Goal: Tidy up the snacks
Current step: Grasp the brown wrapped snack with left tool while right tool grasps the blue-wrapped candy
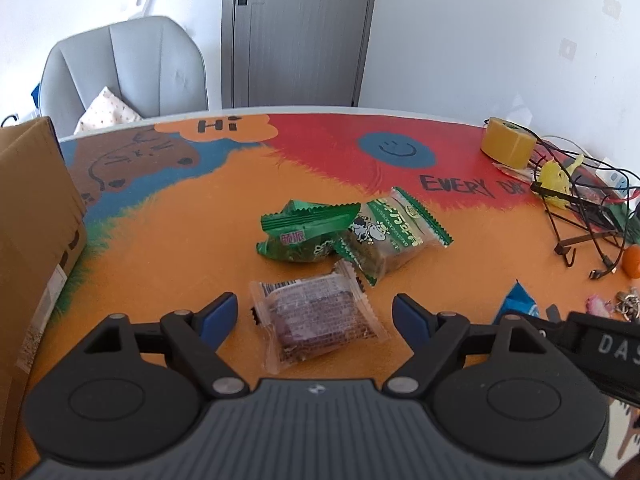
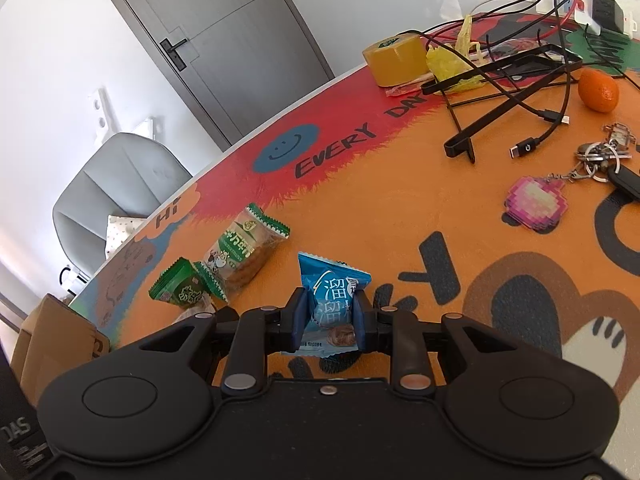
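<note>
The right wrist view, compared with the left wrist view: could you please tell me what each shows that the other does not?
Only the right wrist view shows the right gripper shut on the blue snack packet, and the pink keychain.

Only the left wrist view shows the open left gripper around the clear brown snack packet.

Both show the two green snack packets and the tape roll.

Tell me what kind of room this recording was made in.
Probably a home room, a living or dining corner: a table under a cartoon-printed cover, a padded grey chair beside it, a grey interior door, and keys and charging cables lying about.
</note>
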Motion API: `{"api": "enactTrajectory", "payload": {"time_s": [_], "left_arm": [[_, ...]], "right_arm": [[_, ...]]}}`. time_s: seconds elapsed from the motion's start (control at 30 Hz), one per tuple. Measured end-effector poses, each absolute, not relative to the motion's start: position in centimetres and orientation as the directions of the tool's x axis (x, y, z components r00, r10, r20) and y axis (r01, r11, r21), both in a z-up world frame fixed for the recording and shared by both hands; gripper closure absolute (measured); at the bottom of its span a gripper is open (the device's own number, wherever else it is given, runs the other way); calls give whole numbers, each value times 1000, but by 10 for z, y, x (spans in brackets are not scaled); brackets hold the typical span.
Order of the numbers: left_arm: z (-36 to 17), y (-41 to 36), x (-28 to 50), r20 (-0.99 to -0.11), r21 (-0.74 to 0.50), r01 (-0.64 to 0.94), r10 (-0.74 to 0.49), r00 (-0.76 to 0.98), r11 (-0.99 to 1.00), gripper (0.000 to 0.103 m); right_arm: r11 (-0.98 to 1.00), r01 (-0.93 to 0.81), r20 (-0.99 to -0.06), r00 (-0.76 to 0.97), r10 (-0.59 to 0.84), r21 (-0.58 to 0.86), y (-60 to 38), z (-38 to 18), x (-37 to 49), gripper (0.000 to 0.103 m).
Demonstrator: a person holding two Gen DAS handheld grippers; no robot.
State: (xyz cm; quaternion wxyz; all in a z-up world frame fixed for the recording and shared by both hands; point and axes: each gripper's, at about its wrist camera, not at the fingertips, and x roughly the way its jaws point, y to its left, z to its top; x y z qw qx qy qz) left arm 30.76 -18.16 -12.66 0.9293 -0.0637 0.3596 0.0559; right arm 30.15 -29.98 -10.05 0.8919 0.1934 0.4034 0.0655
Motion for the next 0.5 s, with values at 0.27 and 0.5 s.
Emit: {"api": "enactTrajectory", "payload": {"time_s": [0.27, 0.5], "left_arm": [[-121, -172, 299, -668, -105, -111, 12, 744, 988, 65], [-108, -156, 282, -646, -131, -93, -14, 763, 987, 67]], "right_arm": [[921, 29, -696, 664, 273, 389, -293, -99, 294, 77], [919, -15, -677, 671, 302, 395, -277, -90, 290, 77]]}}
